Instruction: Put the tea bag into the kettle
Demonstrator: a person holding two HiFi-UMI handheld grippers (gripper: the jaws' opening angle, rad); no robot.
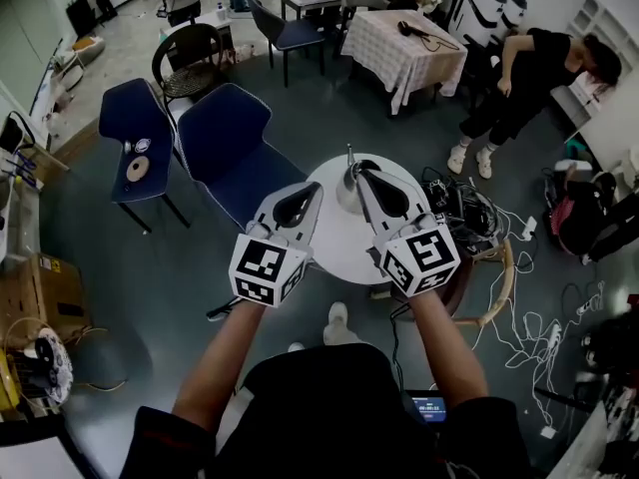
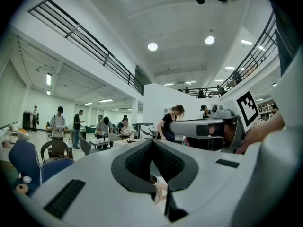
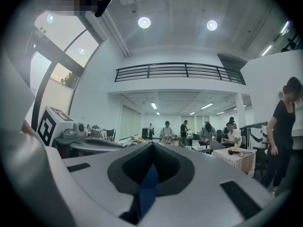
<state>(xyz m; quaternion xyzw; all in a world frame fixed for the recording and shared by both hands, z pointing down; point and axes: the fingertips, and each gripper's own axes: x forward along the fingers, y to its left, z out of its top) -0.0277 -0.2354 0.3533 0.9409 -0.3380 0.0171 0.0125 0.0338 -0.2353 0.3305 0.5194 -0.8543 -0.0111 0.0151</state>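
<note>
Tea bag (image 3: 147,193), a blue strip, sits pinched in your right gripper's (image 3: 152,145) closed jaws. It is not yet in the kettle (image 1: 347,190) just ahead of it. Your left gripper (image 2: 151,142) is closed too, seemingly empty.

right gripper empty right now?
No: the right gripper has its jaws shut on a thin blue strip that hangs between the pads.

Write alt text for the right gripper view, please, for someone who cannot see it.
The right gripper has its grey jaws shut on a thin blue strip, seen close up from behind. Beyond lies a bright white hall with a railed balcony and people among tables.
</note>
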